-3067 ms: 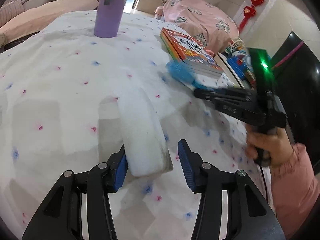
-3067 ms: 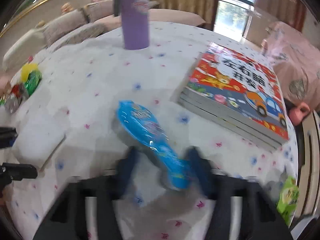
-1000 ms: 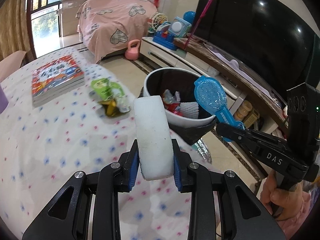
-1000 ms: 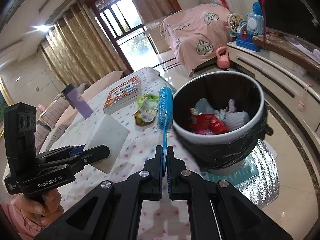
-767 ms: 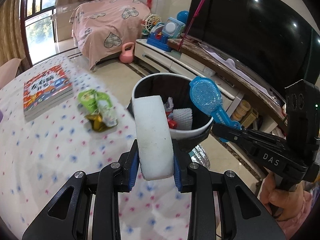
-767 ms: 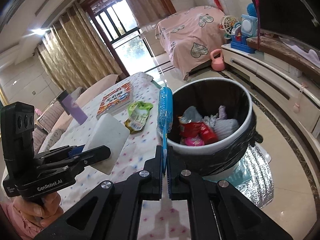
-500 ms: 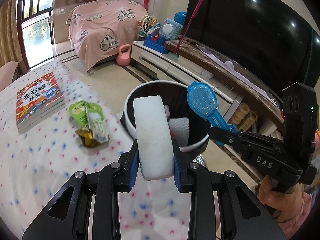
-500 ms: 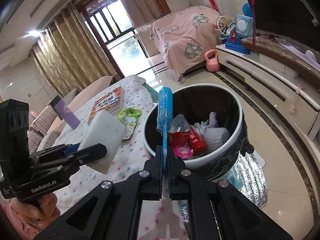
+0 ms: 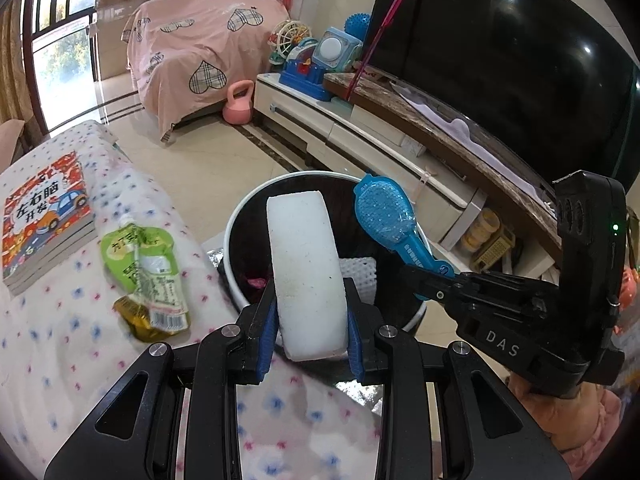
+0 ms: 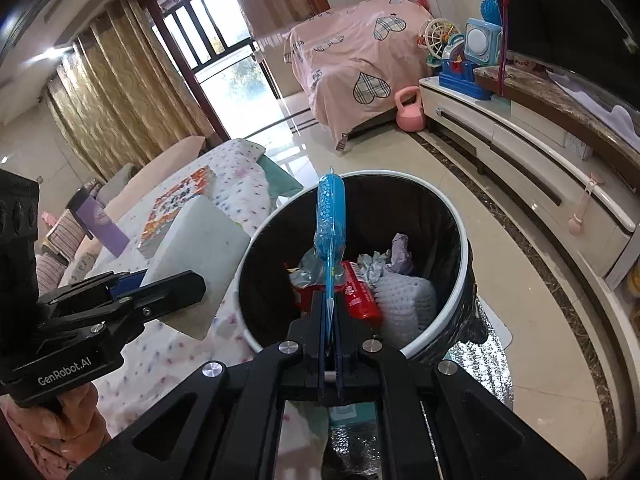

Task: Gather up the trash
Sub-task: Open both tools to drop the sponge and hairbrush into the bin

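My left gripper (image 9: pixel 310 322) is shut on a white foam block (image 9: pixel 304 264), held upright over the near rim of a round trash bin (image 9: pixel 236 220). The block also shows in the right wrist view (image 10: pixel 196 248), just left of the bin (image 10: pixel 448 204). My right gripper (image 10: pixel 329 316) is shut on the tail of a blue plastic wrapper (image 10: pixel 329 216), held over the bin's opening. The wrapper (image 9: pixel 386 216) and right gripper (image 9: pixel 420 280) show in the left wrist view too. The bin has a black liner and holds red and white trash (image 10: pixel 360 280).
A table with a flowered cloth (image 9: pixel 60 340) is at the left, with a green drink pouch (image 9: pixel 144 268) and a stack of children's books (image 9: pixel 40 216). A TV cabinet (image 10: pixel 520 140) with toys runs along the right. A pink kettlebell (image 9: pixel 238 104) stands on the floor.
Both grippers have moved away from the table and closer over the bin, still holding the foam block and the blue wrapper. The bin now fills more of both views.
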{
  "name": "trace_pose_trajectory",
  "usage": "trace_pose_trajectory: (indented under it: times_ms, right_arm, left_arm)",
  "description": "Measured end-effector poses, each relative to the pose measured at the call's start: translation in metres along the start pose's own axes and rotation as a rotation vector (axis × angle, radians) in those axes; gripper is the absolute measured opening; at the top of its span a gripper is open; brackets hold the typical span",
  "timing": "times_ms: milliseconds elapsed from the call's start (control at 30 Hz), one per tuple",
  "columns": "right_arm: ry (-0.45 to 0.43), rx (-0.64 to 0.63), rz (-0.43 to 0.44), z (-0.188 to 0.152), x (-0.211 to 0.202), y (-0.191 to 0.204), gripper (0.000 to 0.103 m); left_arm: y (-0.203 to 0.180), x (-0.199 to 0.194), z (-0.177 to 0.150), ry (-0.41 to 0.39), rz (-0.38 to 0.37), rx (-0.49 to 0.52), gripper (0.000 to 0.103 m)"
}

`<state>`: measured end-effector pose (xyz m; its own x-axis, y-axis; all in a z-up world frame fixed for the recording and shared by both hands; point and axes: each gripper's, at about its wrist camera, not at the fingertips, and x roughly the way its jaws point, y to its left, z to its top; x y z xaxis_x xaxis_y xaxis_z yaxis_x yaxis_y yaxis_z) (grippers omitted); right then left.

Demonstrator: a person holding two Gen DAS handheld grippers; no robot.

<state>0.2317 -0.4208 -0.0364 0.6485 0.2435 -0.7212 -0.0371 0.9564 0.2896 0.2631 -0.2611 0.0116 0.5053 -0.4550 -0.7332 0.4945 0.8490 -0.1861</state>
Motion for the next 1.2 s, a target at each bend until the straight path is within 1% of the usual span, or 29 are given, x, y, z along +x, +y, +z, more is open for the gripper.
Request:
trace_pose_trajectory:
  times_ms: [100,333,367,400,433,467,533,567,600,667,733,833,867,900,933,1000,1033,1100,1200]
  right_arm:
    - [0.013,0.0,-0.008,0.004,0.006,-0.005,0.003]
    - [0.029,0.004,-0.033,0.011,0.017,-0.013,0.003]
    - [0.028,0.005,-0.036,0.012,0.018,-0.013,0.003]
    - [0.028,0.003,-0.04,0.012,0.018,-0.014,0.008]
    - [0.027,0.002,-0.045,0.013,0.019,-0.013,0.009]
    - [0.023,0.003,-0.052,0.014,0.019,-0.014,0.01]
    - [0.024,0.01,-0.051,0.014,0.02,-0.016,0.015]
    - [0.022,0.01,-0.053,0.014,0.019,-0.016,0.021]
    - [0.011,0.011,-0.054,0.013,0.016,-0.015,0.031]
    - [-0.005,0.022,-0.044,0.01,0.012,-0.015,0.038]
    - [-0.017,0.037,-0.034,0.008,0.008,-0.014,0.039]
    - [-0.044,0.059,-0.022,0.003,-0.001,-0.012,0.054]
    - [-0.053,0.065,-0.021,0.002,-0.004,-0.01,0.062]
    - [-0.065,0.069,-0.018,-0.001,-0.008,-0.008,0.068]
    - [-0.077,0.071,-0.017,-0.003,-0.012,-0.005,0.07]
    - [-0.105,0.076,-0.016,-0.009,-0.023,0.002,0.08]
    - [-0.116,0.078,-0.014,-0.01,-0.027,0.004,0.082]
    - [-0.143,0.086,-0.006,-0.016,-0.037,0.011,0.09]
    - [-0.194,0.095,0.001,-0.027,-0.053,0.023,0.094]
  left_arm:
    - [-0.002,0.008,0.005,0.01,-0.009,0.004,0.029]
    - [-0.004,0.019,0.009,0.017,0.001,0.015,0.032]
    - [-0.004,0.021,0.009,0.023,0.003,0.014,0.037]
    - [-0.003,0.023,0.009,0.035,0.001,0.012,0.049]
    - [-0.002,0.024,0.008,0.04,0.002,0.009,0.056]
    - [0.001,0.024,0.008,0.041,0.008,0.003,0.066]
    - [0.004,0.022,0.007,0.028,0.003,-0.01,0.067]
    - [0.006,0.02,0.006,0.028,0.001,-0.017,0.067]
    - [0.008,0.019,0.006,0.026,-0.001,-0.025,0.067]
    - [0.012,0.012,0.004,0.012,-0.001,-0.036,0.068]
    - [0.015,0.004,0.0,0.001,0.004,-0.045,0.068]
    - [0.019,-0.01,-0.011,-0.021,0.014,-0.061,0.069]
    - [0.022,-0.016,-0.015,-0.029,0.015,-0.07,0.069]
    - [0.025,-0.023,-0.02,-0.039,0.017,-0.085,0.07]
    - [0.028,-0.029,-0.025,-0.047,0.016,-0.098,0.071]
    - [0.034,-0.04,-0.035,-0.061,0.014,-0.127,0.072]
    - [0.037,-0.047,-0.04,-0.071,0.013,-0.142,0.072]
    - [0.042,-0.061,-0.052,-0.093,0.014,-0.169,0.072]
    - [0.047,-0.081,-0.07,-0.126,0.029,-0.194,0.074]
